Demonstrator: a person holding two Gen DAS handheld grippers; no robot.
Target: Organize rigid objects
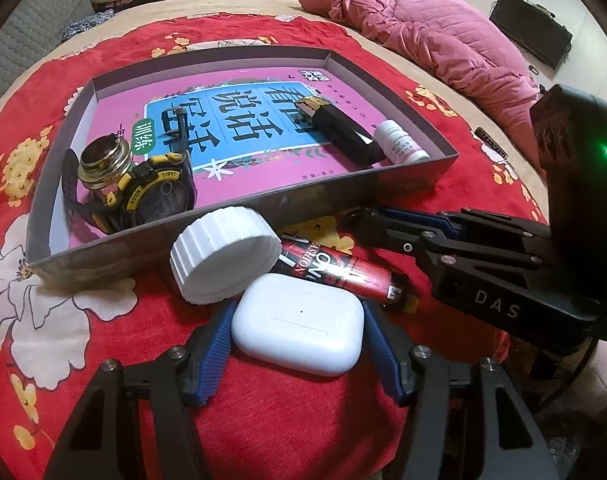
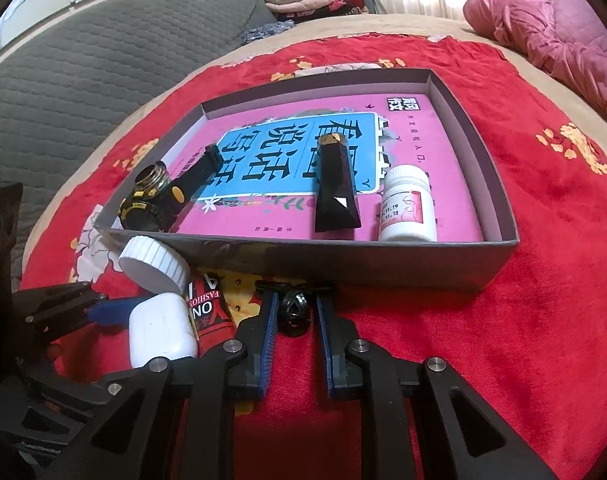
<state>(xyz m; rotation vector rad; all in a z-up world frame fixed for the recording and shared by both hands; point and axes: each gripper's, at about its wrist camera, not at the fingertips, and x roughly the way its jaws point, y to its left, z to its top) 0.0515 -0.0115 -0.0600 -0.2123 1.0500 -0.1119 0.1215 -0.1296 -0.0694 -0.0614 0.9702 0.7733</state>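
Observation:
My left gripper (image 1: 299, 307) is shut on a white earbuds case (image 1: 297, 330), its blue pads against both sides, on the red cloth. The case (image 2: 161, 334) also shows at the lower left of the right wrist view. My right gripper (image 2: 294, 297) is shut on a small black round openwork object (image 2: 295, 314) just in front of the grey box (image 2: 343, 264); in the left wrist view this gripper (image 1: 367, 215) reaches in from the right. A white ribbed cap (image 1: 223, 254) and a red tube (image 1: 343, 274) lie beside the case.
Inside the grey box (image 1: 239, 224), on a pink book cover, lie a black-and-yellow watch (image 1: 159, 196), a metal-necked jar (image 1: 103, 166), a black tube (image 1: 343, 130) and a white pill bottle (image 1: 401, 144). A pink quilt (image 1: 431, 40) lies far right, a grey cushion (image 2: 83, 72) far left.

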